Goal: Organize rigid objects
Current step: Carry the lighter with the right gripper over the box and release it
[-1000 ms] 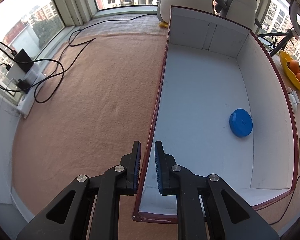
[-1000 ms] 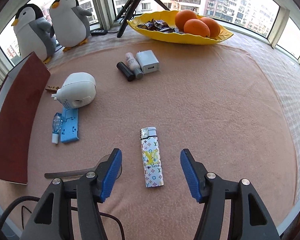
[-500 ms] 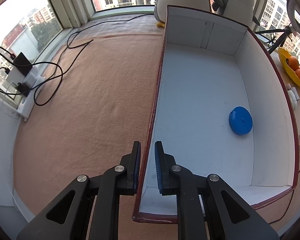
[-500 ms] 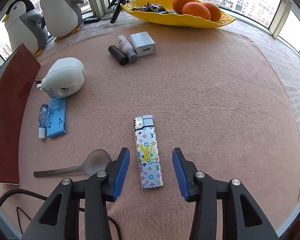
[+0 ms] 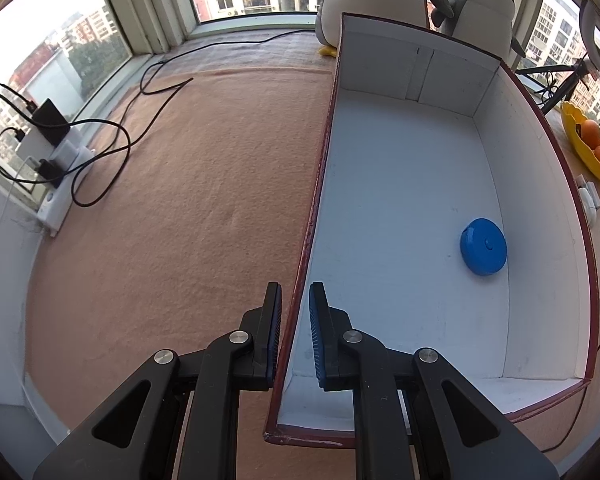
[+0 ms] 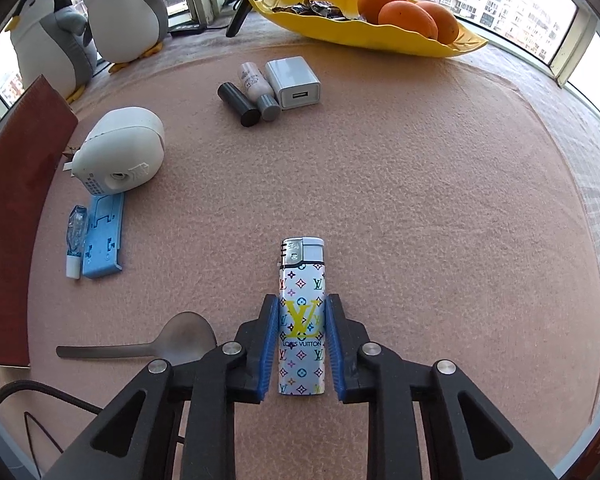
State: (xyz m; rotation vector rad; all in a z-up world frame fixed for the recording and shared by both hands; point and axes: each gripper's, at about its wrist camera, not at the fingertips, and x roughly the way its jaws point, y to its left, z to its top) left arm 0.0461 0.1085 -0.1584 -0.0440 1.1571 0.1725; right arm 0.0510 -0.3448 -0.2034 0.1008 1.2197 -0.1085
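A white-lined box with a dark red rim [image 5: 320,168] holds a blue round case [image 5: 483,246]. My left gripper [image 5: 296,304] is shut on the box's left wall, one pad on each side of it. In the right wrist view a patterned lighter [image 6: 302,276] lies flat on the pink cloth. My right gripper [image 6: 302,302] straddles its lower half, jaws closing, with both blue pads against its sides. A grey spoon [image 6: 172,344] lies just to the left of that gripper.
On the cloth lie a white rounded device [image 6: 120,152], a blue plastic holder [image 6: 102,236], a small tube [image 6: 75,236], a black tube [image 6: 238,104], a beige bottle [image 6: 258,88] and a white charger [image 6: 294,82]. A yellow dish of oranges [image 6: 372,32] and plush penguins [image 6: 128,4] stand behind. Cables [image 5: 100,148] trail at the left.
My right gripper came down over the lighter and its jaws narrowed from wide apart to against the lighter's sides. The left gripper and the box kept still.
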